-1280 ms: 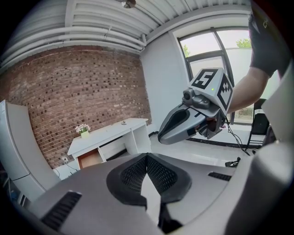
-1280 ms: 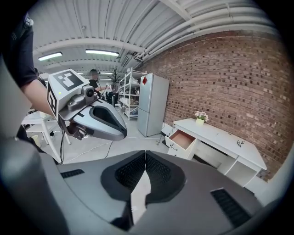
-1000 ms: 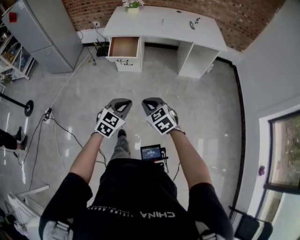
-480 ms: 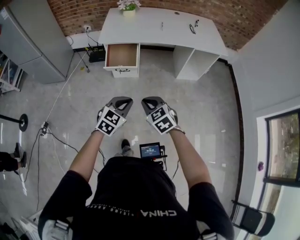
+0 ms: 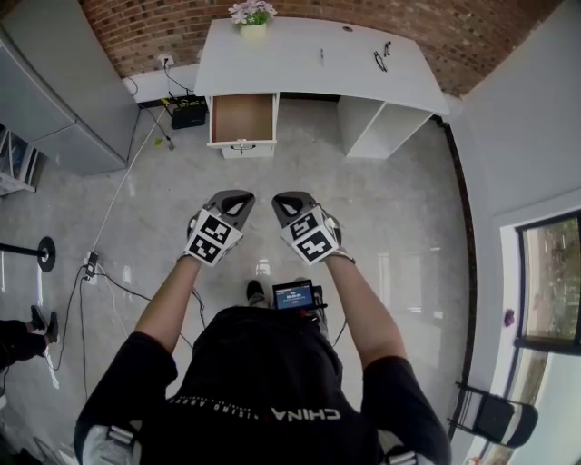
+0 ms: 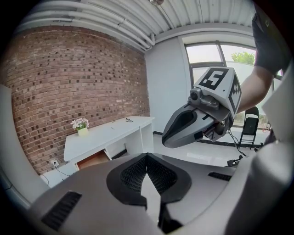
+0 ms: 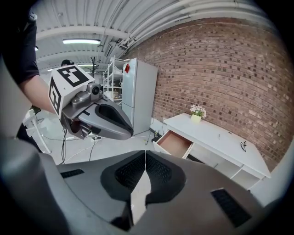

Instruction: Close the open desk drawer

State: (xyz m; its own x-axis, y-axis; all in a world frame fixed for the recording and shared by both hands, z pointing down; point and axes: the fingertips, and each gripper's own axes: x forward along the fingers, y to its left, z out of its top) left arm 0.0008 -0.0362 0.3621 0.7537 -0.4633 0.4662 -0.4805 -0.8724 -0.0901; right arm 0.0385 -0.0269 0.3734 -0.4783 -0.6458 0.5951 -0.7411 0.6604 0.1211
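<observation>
Against a red brick wall (image 5: 454, 27), the open white desk drawer with a bare brown wooden bottom (image 5: 241, 116) stands pulled out from the left end of a white desk (image 5: 300, 56), below a small pot of pale flowers (image 5: 253, 13) on the worktop. Over the glossy grey floor (image 5: 381, 209), a person holds the grey left gripper (image 5: 238, 202) and grey right gripper (image 5: 289, 203) side by side, pointing toward the desk. Each gripper's jaws meet at the tips, with nothing between them. The drawer lies well apart from both, straight ahead of the left gripper in the head view.
</observation>
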